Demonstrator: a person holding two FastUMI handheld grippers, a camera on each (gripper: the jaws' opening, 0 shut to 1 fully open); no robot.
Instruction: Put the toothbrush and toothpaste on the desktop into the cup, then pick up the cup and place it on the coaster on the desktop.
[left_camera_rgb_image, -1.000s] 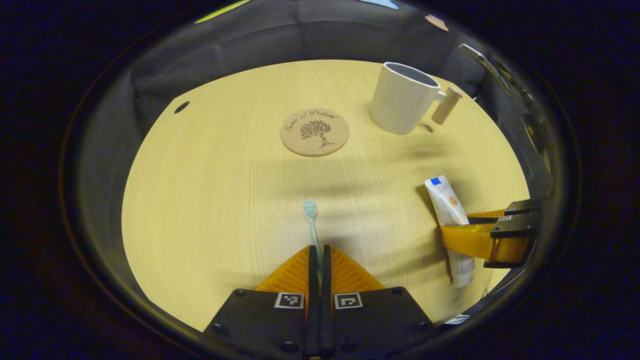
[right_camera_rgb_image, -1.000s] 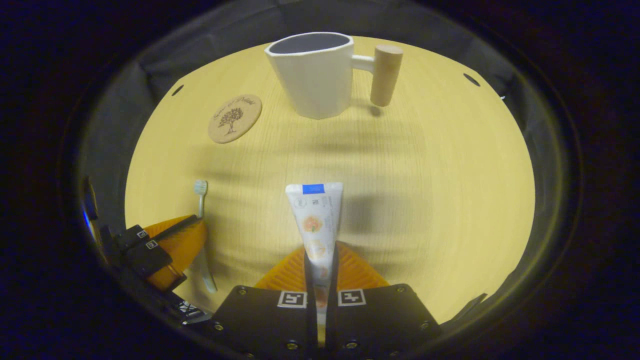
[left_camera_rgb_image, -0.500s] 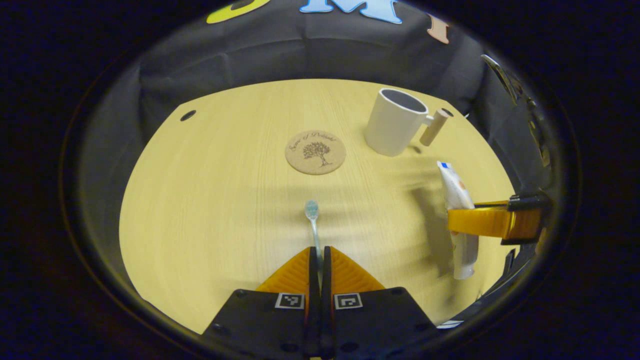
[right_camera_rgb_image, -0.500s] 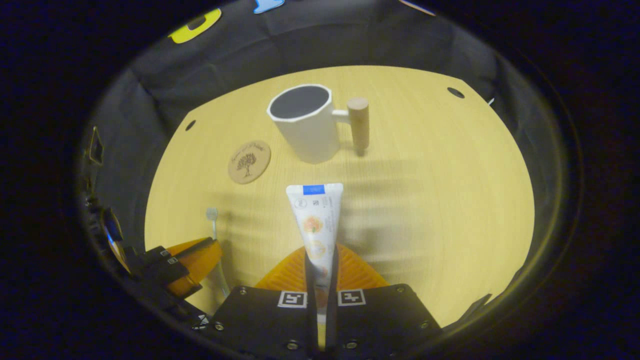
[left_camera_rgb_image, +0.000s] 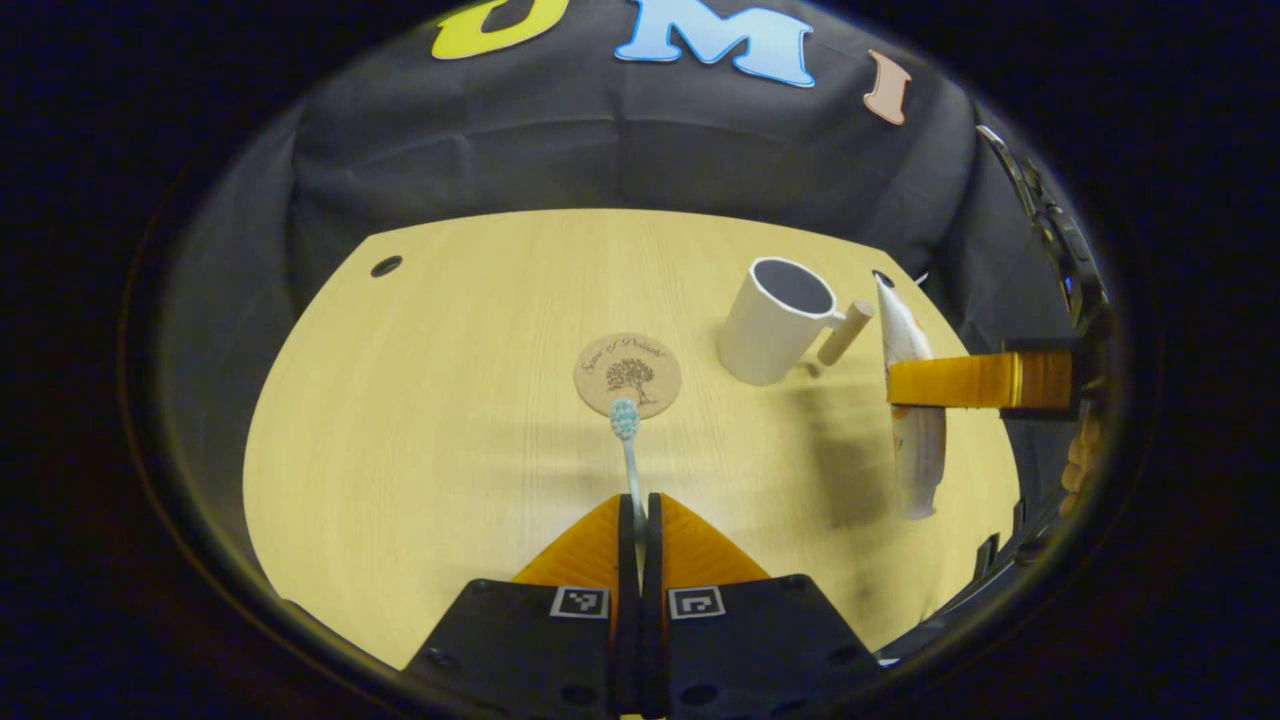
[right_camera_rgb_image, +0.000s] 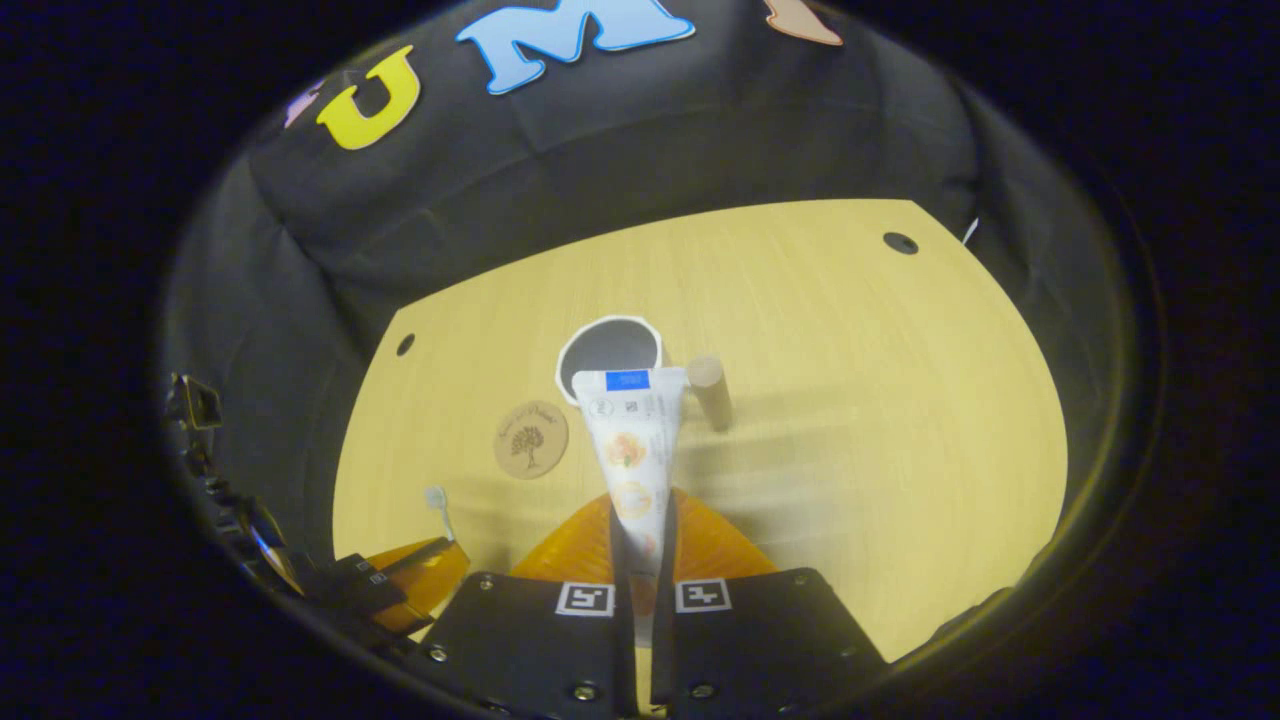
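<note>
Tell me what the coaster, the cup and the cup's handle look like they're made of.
Coaster: probably cork, going by its tan, matte, speckled face with a dark printed tree. Cup: white and smooth with a faceted rim; it could be plastic or glazed ceramic, the look leaves that open. Handle: a pale tan peg, likely unpainted wood, on a white stub.

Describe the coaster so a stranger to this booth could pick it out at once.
Start at the pale wooden desktop set against the black cloth wall. Near its middle, to the left of the white cup with the wooden handle in the left gripper view, lies the coaster. It is the only flat thing there: a round brown cork disc printed with a dark tree.
</note>
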